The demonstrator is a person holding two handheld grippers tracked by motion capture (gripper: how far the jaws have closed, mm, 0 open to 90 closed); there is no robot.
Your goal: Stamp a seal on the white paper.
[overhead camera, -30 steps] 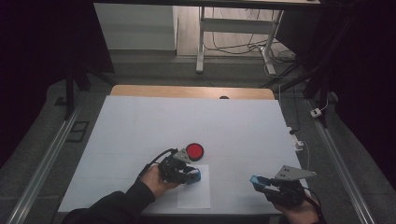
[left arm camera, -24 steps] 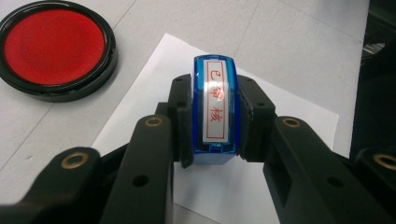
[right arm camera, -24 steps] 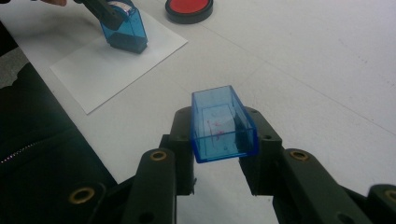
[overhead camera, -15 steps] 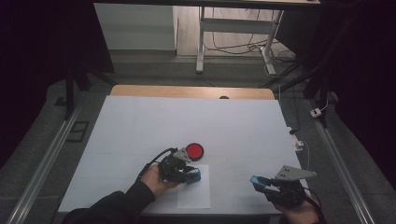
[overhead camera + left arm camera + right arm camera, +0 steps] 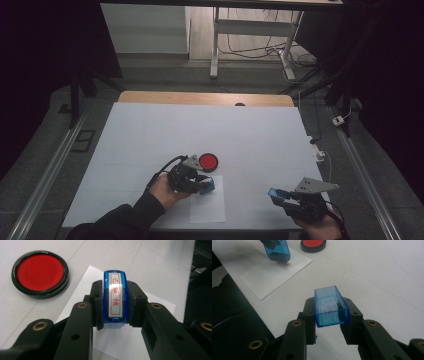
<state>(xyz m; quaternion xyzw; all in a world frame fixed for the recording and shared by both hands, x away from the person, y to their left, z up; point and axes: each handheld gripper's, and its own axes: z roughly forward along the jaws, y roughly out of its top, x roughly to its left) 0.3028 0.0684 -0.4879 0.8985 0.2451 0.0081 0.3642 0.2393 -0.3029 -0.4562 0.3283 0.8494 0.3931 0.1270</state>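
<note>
My left gripper [image 5: 115,308] is shut on a blue stamp [image 5: 115,297] whose white label with red characters faces the camera. In the high view the left gripper [image 5: 202,185] holds the stamp [image 5: 206,185] over the top edge of a white paper sheet [image 5: 207,207]. A red ink pad [image 5: 208,161] in a black case lies just beyond it. In the right gripper view a faint red mark shows under the stamp [image 5: 277,250]; whether the stamp touches the paper [image 5: 274,275] I cannot tell. My right gripper [image 5: 329,313] is shut on a clear blue stamp cap [image 5: 331,306], low over the table.
The white table top [image 5: 210,125] stretches far beyond the ink pad [image 5: 40,270]. The right gripper [image 5: 275,195] sits close to the table's near right edge. A dark sleeve [image 5: 234,322] lies along the front edge. Cables and a small white box hang off the right side.
</note>
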